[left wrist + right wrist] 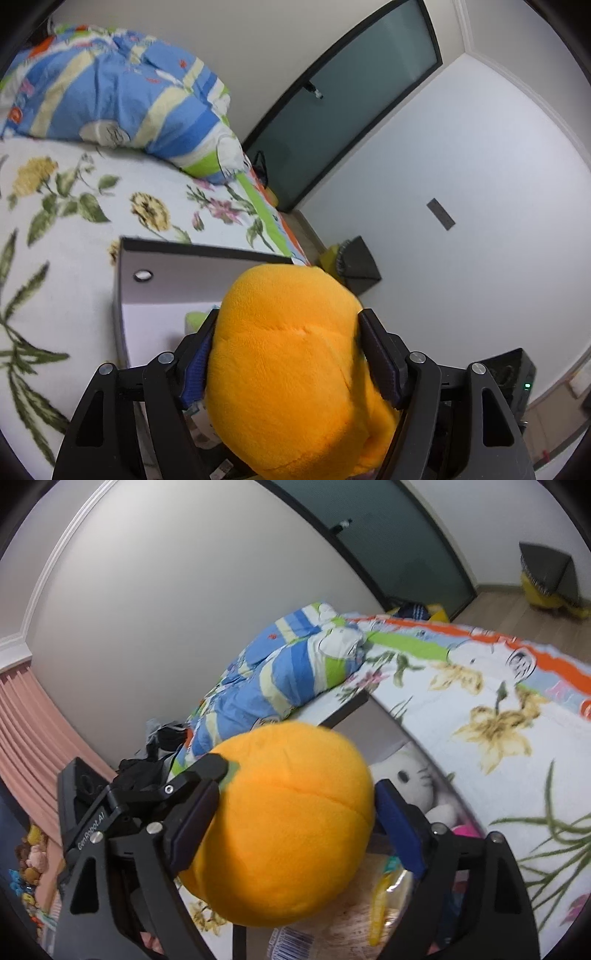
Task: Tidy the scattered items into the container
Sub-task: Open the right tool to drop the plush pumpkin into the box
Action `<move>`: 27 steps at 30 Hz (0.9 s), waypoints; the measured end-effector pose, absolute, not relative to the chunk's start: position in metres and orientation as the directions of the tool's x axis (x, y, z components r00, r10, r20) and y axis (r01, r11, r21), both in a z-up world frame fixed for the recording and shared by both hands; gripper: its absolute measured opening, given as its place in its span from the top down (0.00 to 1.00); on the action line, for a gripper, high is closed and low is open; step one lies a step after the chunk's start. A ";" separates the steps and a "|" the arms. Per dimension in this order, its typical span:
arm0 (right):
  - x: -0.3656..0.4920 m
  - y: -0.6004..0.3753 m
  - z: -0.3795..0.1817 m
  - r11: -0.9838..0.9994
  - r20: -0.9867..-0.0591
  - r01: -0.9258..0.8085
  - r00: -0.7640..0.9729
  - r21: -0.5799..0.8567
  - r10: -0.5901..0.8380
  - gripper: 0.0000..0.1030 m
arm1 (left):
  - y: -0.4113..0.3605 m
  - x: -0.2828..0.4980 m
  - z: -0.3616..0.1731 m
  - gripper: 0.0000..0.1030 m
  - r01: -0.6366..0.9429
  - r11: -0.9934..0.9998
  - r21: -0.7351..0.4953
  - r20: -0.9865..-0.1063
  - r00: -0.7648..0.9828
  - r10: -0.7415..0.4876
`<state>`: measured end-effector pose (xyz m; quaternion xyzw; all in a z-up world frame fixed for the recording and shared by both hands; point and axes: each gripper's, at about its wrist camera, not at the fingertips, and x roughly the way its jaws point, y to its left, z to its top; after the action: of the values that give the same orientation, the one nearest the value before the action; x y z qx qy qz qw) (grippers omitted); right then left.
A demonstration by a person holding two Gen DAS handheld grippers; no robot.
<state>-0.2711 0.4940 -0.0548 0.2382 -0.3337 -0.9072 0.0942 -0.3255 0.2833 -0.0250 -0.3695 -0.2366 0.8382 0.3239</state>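
Tongs of both the left gripper [286, 321] and right gripper [295, 794] clamped one round orange plush fruit [295, 354], fuzzy, seamed, with a green leaf. It hung above the grey container [177, 266], which sat on the floral bedspread [66, 229] and held a white plush cat [410, 775].

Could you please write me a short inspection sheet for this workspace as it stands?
Surface: bed with white floral-print bedspread.
Job's things: round orange plush toy held over the grey open-topped storage box; white plush cat and a pink item already inside.
Clutter: blue striped cartoon-print quilt bunched on the bed.
Grippers: left tool and right tool both grip the orange plush.
Cables: nothing seen.
Surroundings: frosted-glass door with dark frame, white wall, pink curtain, dark bin over a yellow object on the floor.
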 end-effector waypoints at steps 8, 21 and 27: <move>-0.249 0.495 -0.027 -0.770 -0.326 0.015 -0.901 0.638 -0.287 0.07 | 0.266 -0.310 0.013 0.27 -0.382 -0.681 -0.625 -0.427 -0.563 0.708; -0.193 0.475 0.043 -0.772 -0.257 0.066 -0.922 0.632 -0.289 0.07 | 0.229 -0.262 0.083 0.26 -0.427 -0.675 -0.602 -0.367 -0.603 0.709; -0.163 0.451 0.076 -0.786 -0.257 0.077 -0.922 0.613 -0.291 0.03 | 0.202 -0.234 0.109 0.20 -0.407 -0.706 -0.580 -0.390 -0.622 0.679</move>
<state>-0.1629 0.4508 0.0759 0.1714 -0.3116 -0.9293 0.0991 -0.2335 0.2024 0.1086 -0.3032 -0.2241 0.8723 0.3113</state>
